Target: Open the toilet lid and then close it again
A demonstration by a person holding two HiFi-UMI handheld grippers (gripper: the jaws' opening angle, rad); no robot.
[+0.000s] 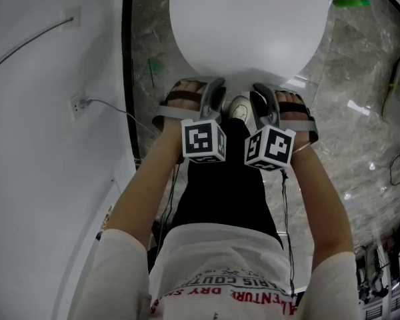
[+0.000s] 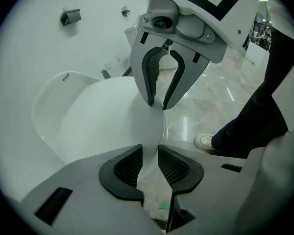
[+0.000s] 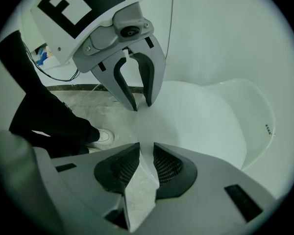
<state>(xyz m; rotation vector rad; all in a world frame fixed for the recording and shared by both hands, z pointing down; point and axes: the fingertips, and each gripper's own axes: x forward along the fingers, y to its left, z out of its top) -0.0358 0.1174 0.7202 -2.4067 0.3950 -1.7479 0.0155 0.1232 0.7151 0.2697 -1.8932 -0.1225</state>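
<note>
Two grippers work the lid (image 1: 247, 25), side by side at its front rim: your left gripper (image 2: 150, 155) and right gripper (image 3: 147, 153) each have jaws clamped on that rim, the white edge pinched between the pads, your shoe (image 1: 240, 107) just behind it.

White toilet lid (image 1: 247, 25) at the top of the frame, above a grey, pale-veined marble floor (image 1: 360, 132). My fingers (image 2: 125, 165) are black and ribbed, set in grey. Marker cubes (image 1: 203, 140) carry black-and-white squares. Black trousers (image 1: 220, 192), white shirt (image 1: 220, 269) with red lettering; green object (image 1: 351, 3) upper right.
</note>
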